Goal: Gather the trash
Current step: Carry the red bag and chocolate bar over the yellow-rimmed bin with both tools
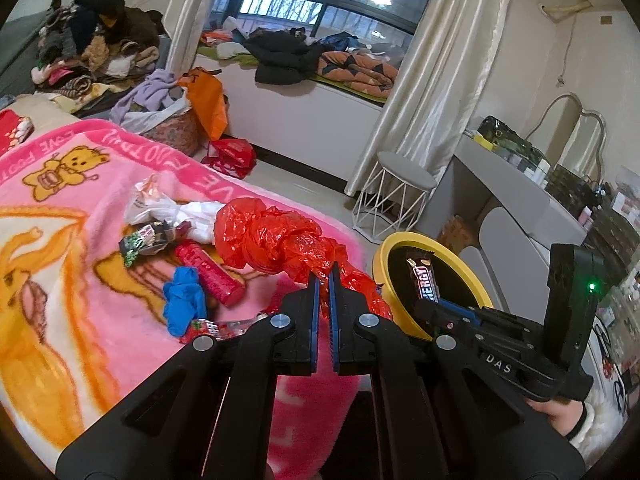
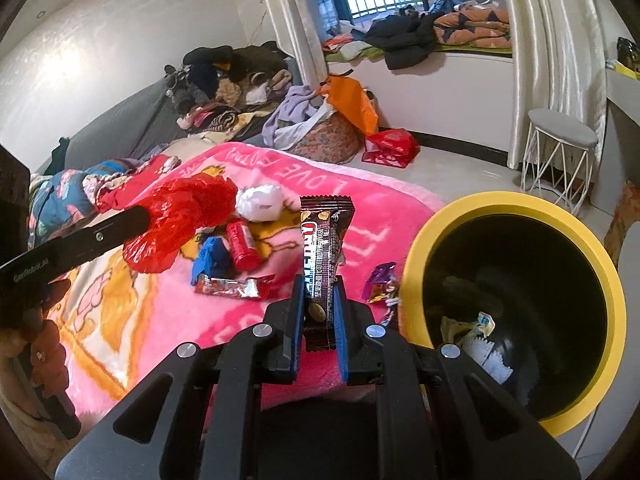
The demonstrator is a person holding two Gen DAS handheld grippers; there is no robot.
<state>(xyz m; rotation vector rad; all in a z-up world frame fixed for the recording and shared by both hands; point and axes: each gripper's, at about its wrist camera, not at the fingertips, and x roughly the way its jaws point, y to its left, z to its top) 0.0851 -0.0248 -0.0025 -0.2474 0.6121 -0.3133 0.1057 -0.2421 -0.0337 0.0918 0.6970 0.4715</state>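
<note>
Now your left gripper (image 1: 324, 280) is pinching the red bag (image 1: 276, 240); your right gripper (image 2: 318, 300) is clamping the wrapper (image 2: 324, 248) beside the bin (image 2: 516, 208).

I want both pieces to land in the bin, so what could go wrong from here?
1. The left gripper pinches only one end of the red plastic bag; the loose rest may drag over the bed or drape over the yellow bin rim.
2. The right gripper holds the chocolate bar wrapper upright beside the bin; released here, it probably lands on the pink blanket.
</note>
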